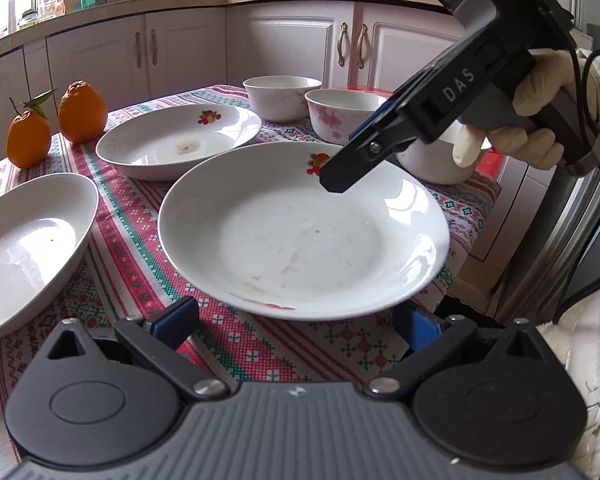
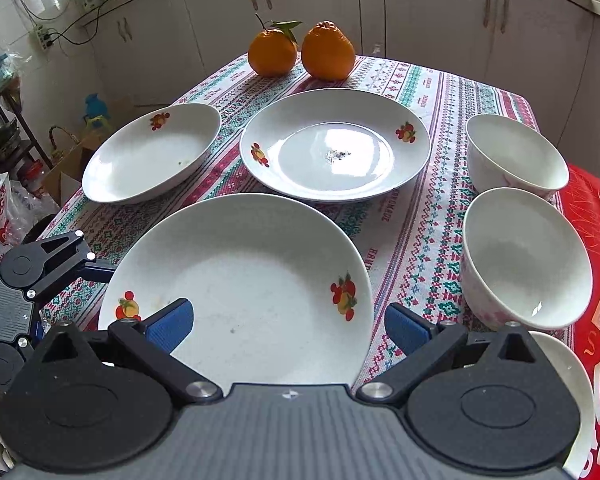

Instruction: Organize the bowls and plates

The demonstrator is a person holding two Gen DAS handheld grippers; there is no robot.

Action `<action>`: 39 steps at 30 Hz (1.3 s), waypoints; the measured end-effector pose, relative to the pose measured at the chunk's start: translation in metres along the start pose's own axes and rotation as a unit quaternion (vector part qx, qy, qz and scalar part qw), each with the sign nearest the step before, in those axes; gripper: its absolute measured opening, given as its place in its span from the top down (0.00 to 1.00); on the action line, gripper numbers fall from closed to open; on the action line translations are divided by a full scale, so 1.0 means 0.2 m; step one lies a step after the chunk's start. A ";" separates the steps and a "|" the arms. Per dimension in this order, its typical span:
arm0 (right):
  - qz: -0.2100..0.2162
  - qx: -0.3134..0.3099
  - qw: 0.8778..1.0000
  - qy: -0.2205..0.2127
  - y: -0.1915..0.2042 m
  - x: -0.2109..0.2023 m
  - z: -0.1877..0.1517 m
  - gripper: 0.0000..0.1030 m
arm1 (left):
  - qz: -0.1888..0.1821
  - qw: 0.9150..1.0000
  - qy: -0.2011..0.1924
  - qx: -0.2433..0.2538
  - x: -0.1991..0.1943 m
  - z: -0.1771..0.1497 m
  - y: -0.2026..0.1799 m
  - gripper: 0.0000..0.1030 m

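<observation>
Kitchen cabinets ringed a patterned tablecloth (image 2: 416,240) — both grippers, left (image 1: 296,322) and right (image 2: 288,326), gaped wide over the nearest fruit-print plate (image 1: 300,236), gripping nothing

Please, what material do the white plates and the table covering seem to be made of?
The nearest plate looks like glazed ceramic or porcelain, though melamine cannot be ruled out: glossy white, with bright window reflections and printed fruit decals on the rim. The tablecloth looks like woven fabric with a matte finish: a visible weave grain and a cross-stitch style pattern in red, green and white.
</observation>
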State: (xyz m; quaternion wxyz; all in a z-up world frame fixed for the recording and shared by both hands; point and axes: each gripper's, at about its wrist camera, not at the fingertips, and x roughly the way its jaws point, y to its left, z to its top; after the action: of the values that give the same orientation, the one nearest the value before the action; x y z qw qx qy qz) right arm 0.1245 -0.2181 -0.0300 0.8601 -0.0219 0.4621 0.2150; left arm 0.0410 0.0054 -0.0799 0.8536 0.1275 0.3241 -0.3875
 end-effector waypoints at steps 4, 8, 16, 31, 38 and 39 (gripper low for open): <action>0.015 0.002 1.000 0.014 -0.03 0.04 0.03 0.00 | -0.003 1.000 -0.003 -0.004 0.00 0.00 0.00 0.01; 0.030 0.004 0.999 0.029 -0.06 0.08 0.06 0.00 | -0.002 1.000 -0.003 -0.002 0.01 0.01 0.00 0.01; 0.054 -0.002 0.997 0.051 -0.07 0.14 0.09 0.05 | -0.004 1.000 -0.005 0.000 0.01 0.01 0.00 0.01; 0.099 0.011 0.993 0.062 -0.15 0.18 0.13 0.15 | -0.006 1.000 -0.001 0.006 0.01 0.02 -0.01 0.02; 0.111 0.023 0.992 0.062 -0.16 0.18 0.13 0.15 | -0.006 1.000 -0.003 0.011 0.02 0.02 -0.02 0.02; 0.111 0.021 0.992 0.061 -0.16 0.18 0.13 0.15 | -0.006 1.000 -0.003 0.011 0.02 0.02 -0.02 0.02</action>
State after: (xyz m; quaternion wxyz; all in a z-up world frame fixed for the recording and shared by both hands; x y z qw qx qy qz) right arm 0.1737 -0.2290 -0.0491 0.8012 0.0346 0.5181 0.2973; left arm 0.0423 -0.0011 -0.0788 0.8506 0.1335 0.3183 -0.3967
